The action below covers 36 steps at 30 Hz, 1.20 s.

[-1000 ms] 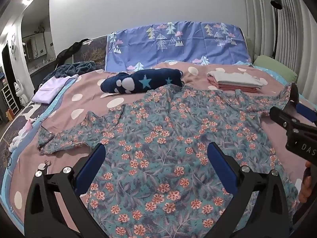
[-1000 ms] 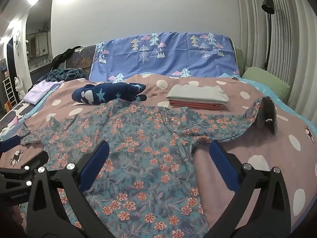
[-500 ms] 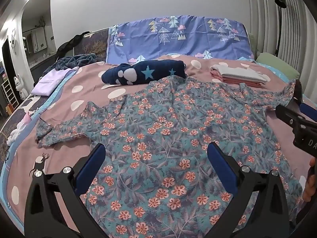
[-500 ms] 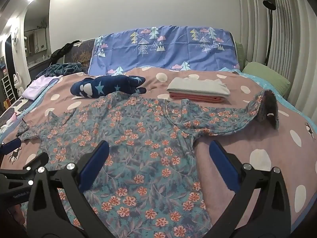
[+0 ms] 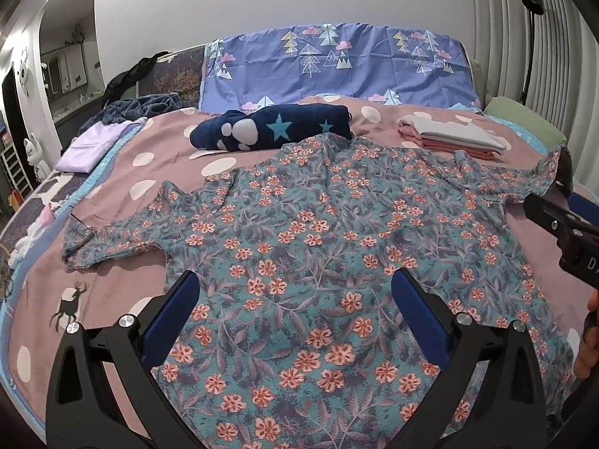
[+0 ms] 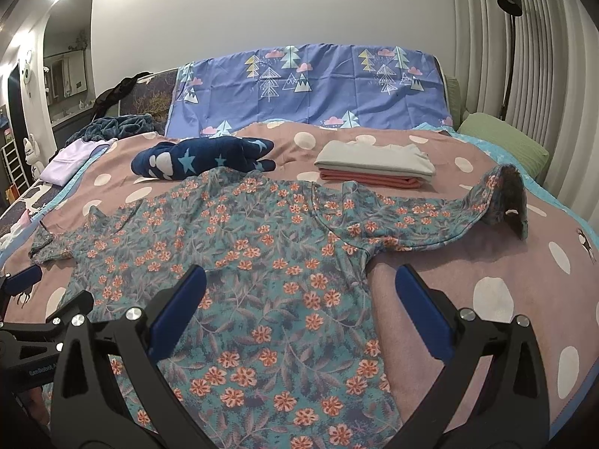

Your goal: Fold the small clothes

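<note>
teal floral-print long-sleeved cotton top (image 5: 318,247) is lying spread flat, sleeves out, on the bed's pink polka-dot cover (image 5: 123,164), hem toward the cameras. left tool (image 5: 292,292) is hovering over the lower body of the top, jaws wide apart, gripping nothing. right tool (image 6: 299,288) is hovering over the top's right hem edge, jaws also wide apart and empty. step in hand, by my reading: garment laid out, first fold not yet begun. next move is probably calling for each tool to go to a sleeve or side edge, pinch one layer, and carry it toward the centre line. folded grey-and-salmon stack (image 6: 374,166) and navy star-print plush bundle (image 5: 273,131) are sitting beyond the collar.
</note>
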Motion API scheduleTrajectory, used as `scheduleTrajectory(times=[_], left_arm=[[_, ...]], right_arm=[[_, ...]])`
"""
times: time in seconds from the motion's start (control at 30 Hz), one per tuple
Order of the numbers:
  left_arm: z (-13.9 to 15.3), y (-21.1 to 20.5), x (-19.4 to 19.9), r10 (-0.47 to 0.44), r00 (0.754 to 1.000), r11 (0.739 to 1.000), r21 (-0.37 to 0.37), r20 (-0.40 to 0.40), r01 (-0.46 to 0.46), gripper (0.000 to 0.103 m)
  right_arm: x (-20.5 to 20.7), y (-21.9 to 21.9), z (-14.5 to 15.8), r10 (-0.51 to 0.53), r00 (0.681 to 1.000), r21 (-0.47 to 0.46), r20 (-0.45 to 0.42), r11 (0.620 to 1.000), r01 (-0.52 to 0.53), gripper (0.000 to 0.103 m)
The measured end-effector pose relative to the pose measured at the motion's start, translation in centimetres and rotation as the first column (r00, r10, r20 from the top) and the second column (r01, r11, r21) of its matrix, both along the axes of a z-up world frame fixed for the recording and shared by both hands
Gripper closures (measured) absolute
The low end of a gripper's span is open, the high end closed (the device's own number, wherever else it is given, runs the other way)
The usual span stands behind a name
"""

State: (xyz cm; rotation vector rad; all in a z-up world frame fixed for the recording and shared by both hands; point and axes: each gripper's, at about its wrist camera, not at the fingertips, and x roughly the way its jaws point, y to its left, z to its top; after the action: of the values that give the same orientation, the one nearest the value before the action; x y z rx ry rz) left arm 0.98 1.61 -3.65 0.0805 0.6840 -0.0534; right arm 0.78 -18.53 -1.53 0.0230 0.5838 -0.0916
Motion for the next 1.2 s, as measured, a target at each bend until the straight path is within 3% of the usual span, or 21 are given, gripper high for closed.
scheduleTrajectory(times=[0.17,1.2], left_arm=[[0.02,0.58,0.04,-0.003,1.0,0.999,-0.051,0.0,0.003,0.001],[-0.37,0.58,-0.12,-0.002,1.0,1.0,-0.015,-0.006,0.002,0.001]], right_arm=[[0.06,-0.01,-0.29,0.0,1.0,0.001,-0.007,1.0,0.0,0.002],[0.2,0.69,-0.31,0.012,1.0,-0.004,-0.015,1.0,-0.012,0.002]])
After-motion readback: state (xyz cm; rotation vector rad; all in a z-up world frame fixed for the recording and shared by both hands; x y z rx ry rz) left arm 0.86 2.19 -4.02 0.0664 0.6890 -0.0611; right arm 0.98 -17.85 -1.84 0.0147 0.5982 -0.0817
